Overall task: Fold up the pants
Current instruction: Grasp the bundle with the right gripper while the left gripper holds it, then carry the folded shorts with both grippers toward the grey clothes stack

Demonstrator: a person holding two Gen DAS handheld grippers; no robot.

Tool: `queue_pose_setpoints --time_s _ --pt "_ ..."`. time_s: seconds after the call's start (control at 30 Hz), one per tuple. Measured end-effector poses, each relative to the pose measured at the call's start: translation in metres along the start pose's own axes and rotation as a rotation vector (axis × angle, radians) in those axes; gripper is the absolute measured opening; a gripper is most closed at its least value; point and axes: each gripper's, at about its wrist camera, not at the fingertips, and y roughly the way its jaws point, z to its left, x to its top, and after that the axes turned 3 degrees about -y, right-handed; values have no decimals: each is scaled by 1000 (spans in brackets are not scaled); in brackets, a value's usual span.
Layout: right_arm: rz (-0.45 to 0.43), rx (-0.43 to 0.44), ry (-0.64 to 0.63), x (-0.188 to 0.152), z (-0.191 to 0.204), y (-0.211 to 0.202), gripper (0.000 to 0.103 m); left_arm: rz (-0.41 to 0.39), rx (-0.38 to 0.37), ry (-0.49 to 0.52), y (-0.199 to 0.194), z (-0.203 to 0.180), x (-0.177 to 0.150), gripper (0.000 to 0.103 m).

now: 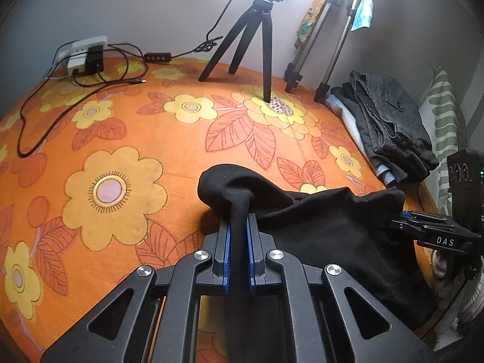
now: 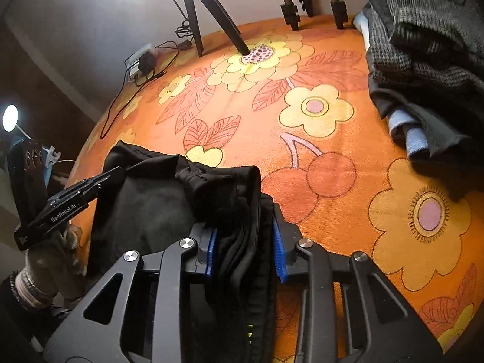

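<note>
I've got the black pants (image 1: 317,220) pinched in both tools, lifted over the near edge of the orange flowered bedspread (image 1: 151,133), the cloth sagging between my hands. My left gripper (image 1: 239,227) is clamped tight on one thin ribbed band, so that side feels secure. My right gripper (image 2: 245,242) is the worry: a thick bunch of layers sits between its blue pads (image 2: 279,251), the jaws stand fairly wide, and I'd judge the grip loose, so a tug could let the inner layers slide out and drop. If I spread my hands apart too fast, the waistband could tear free from the weaker side. The folded stack of clothes (image 1: 393,124) lies close on my right, and a wide swing could knock it or drag it.
</note>
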Motion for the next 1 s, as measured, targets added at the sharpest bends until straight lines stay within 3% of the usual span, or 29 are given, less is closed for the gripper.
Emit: queue_pose_setpoints --time_s 0.47,0.73,1.0 --pt "-153 10 1 0 20 -70 29 -117 -56 -4 -50 -14 10 7" --pt "-241 -11 0 -3 31 -115 29 -228 -37 118 -88 -50 12 7" --pt "-341 -41 30 -12 33 -161 29 -316 -74 198 -118 -85 7 7"
